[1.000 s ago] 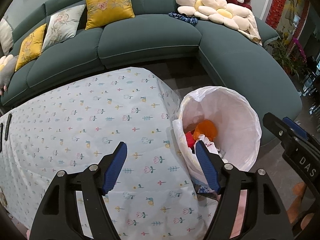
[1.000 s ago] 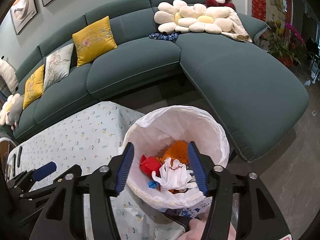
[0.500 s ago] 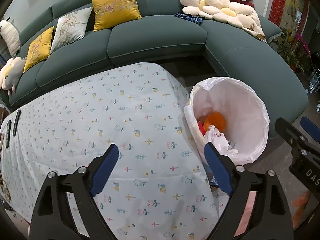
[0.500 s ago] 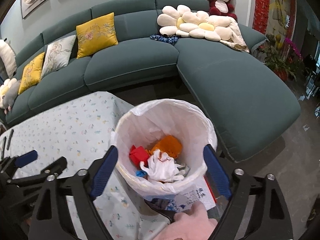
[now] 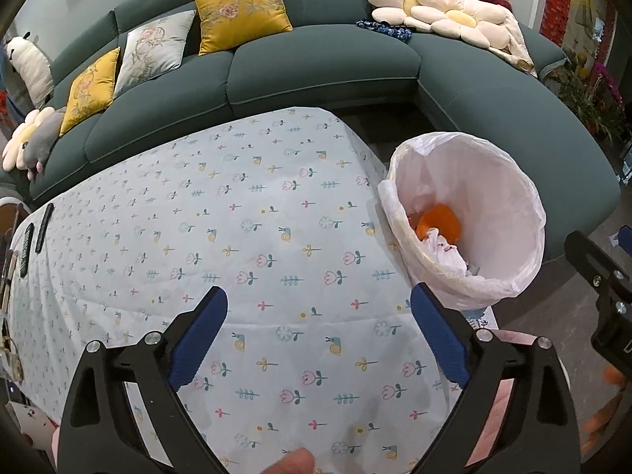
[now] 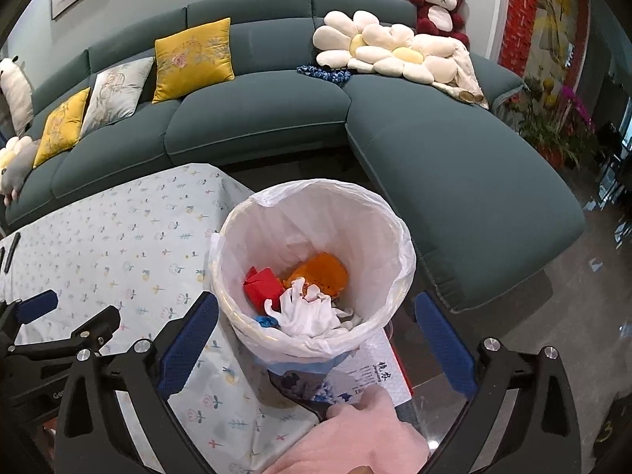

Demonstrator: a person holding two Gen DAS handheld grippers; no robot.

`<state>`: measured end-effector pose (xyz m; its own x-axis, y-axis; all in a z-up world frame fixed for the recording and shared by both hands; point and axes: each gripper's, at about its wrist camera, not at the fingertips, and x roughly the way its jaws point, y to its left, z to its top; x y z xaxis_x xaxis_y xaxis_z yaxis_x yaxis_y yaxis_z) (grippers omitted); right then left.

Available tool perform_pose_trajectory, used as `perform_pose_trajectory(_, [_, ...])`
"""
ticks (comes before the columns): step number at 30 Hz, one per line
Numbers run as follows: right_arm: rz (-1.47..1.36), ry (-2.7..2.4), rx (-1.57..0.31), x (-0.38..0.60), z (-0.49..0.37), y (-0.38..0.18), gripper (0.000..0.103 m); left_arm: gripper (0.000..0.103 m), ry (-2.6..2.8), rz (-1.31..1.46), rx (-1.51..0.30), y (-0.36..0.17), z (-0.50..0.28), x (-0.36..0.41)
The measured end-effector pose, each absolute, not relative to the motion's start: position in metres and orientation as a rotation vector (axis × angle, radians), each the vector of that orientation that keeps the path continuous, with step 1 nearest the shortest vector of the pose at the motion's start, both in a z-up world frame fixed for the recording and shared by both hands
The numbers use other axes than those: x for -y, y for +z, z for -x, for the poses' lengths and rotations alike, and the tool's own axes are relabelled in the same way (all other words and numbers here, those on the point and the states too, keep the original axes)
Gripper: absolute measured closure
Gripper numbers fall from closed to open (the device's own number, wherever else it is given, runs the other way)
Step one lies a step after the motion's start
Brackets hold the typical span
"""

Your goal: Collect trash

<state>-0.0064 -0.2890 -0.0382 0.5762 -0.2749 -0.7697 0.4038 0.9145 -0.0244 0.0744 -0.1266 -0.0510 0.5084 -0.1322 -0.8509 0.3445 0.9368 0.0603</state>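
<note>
- Left wrist view: the left gripper (image 5: 318,322) hangs over the flowered tablecloth (image 5: 237,229), its blue pads flung wide, jaws having just been opening, nothing between them but bare cloth.
- The table's right-hand edge drops away just beside the bin (image 5: 470,217); the bin's white liner touches that cloth corner.
- Beyond the table's far edge, a strip of dark floor, then the green sofa (image 5: 316,63) curving around behind the bin.
- Inside the bin from here: one orange piece (image 5: 440,221) and crumpled white trash (image 5: 446,252).
- Two dark remotes (image 5: 35,233) lie at the table's far-left edge, well away from the bin.
- At the right edge, part of the right gripper (image 5: 604,288) shows beside the bin.
- Right wrist view: the right gripper (image 6: 316,333) straddles the bin (image 6: 312,268) from above, pads spread as wide as they go, jaws having just been opening, gripping nothing.
- In the bin: one red piece (image 6: 262,286), one orange piece (image 6: 322,270), a white crumpled wad (image 6: 308,310), a scrap of blue (image 6: 265,320).
- A printed box (image 6: 371,375) sits under the bin's near side; a hand (image 6: 355,434) is at the bottom edge.
- Open floor lies right of the bin, up to the sofa's chaise.
- Sofa count: three yellow cushions, one pale one, two flower pillows by the red plush bear (image 6: 436,4).
</note>
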Motion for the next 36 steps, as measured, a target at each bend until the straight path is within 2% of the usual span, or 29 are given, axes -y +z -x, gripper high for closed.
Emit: perform_pose_trajectory(36, [-0.156,-0.405,-0.911,0.285,0.022,-0.055,0.007,0.012,-0.235,-0.224,-0.947,-0.049,-0.064,0.127])
